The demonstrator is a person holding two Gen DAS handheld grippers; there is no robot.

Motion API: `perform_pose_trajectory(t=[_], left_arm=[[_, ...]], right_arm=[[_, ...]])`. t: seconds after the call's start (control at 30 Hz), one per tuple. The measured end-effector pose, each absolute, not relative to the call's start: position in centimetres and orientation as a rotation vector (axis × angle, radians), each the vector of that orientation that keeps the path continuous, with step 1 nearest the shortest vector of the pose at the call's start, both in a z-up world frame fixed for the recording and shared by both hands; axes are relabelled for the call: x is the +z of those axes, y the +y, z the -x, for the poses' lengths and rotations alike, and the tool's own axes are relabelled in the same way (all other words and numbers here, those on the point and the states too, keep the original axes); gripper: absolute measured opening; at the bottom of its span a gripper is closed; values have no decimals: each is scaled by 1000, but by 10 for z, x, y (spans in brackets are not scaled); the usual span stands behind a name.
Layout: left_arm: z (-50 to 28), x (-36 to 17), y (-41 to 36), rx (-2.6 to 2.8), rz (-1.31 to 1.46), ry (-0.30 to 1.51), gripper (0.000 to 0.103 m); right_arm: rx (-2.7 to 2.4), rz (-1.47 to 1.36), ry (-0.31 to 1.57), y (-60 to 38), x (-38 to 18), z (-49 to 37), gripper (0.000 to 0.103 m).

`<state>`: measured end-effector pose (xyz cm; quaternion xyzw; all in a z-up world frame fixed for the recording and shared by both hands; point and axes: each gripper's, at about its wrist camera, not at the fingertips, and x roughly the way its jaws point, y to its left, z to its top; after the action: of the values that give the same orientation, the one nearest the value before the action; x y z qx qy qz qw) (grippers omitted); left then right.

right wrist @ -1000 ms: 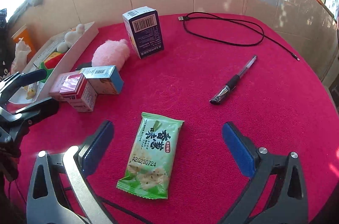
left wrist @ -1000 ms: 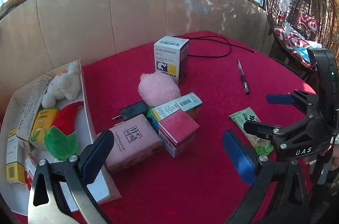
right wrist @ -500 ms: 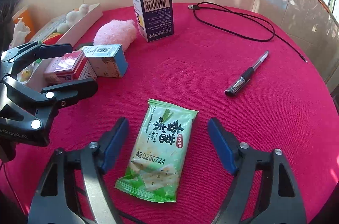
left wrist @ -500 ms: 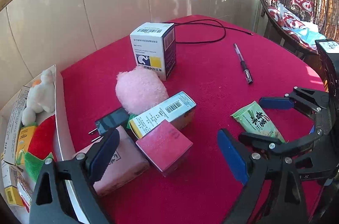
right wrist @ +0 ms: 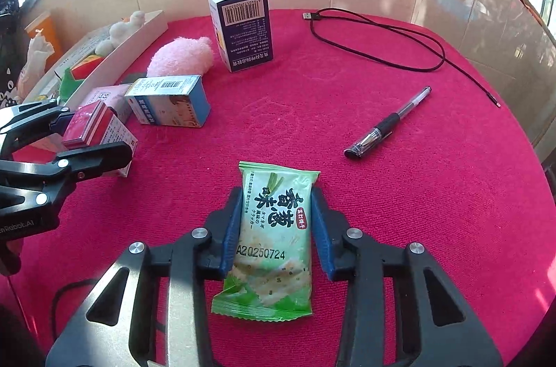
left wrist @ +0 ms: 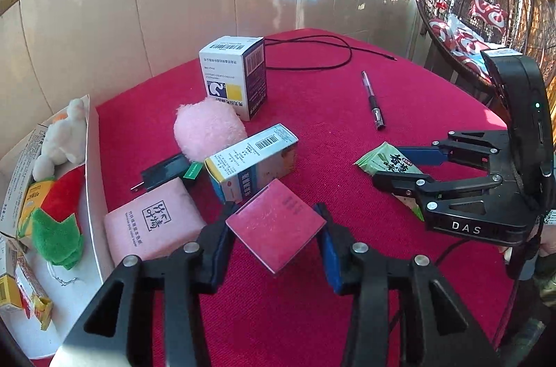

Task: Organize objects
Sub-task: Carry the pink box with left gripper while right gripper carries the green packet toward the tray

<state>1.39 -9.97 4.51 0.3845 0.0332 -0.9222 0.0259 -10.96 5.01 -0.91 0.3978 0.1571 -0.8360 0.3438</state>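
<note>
Left tongs (left wrist: 276, 236) clamp the red square carton (left wrist: 276, 224); right tongs (right wrist: 276, 228) pinch the green cracker packet (right wrist: 272, 238): lift both straight up, clear of the red-clothed counter (right wrist: 417, 210).

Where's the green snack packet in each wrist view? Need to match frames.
Left wrist: green snack packet at right of centre, between the right gripper fingers.
Right wrist: bottom centre, upright between that gripper's blue pads.
Shared landmark: the pen on the red cloth.
</note>
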Motion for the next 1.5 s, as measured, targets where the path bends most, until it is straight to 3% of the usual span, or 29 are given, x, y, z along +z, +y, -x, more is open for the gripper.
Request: perform_pose_trajectory(t=[0.33, 1.5], left_arm=[[-45, 67, -97, -2866, -1065, 222, 44], [-91, 96, -156, -2744, -774, 376, 44]], right_arm=[[-2190, -1008, 308, 64, 2, 111, 37], [-2119, -907, 239, 40, 38, 83, 37]])
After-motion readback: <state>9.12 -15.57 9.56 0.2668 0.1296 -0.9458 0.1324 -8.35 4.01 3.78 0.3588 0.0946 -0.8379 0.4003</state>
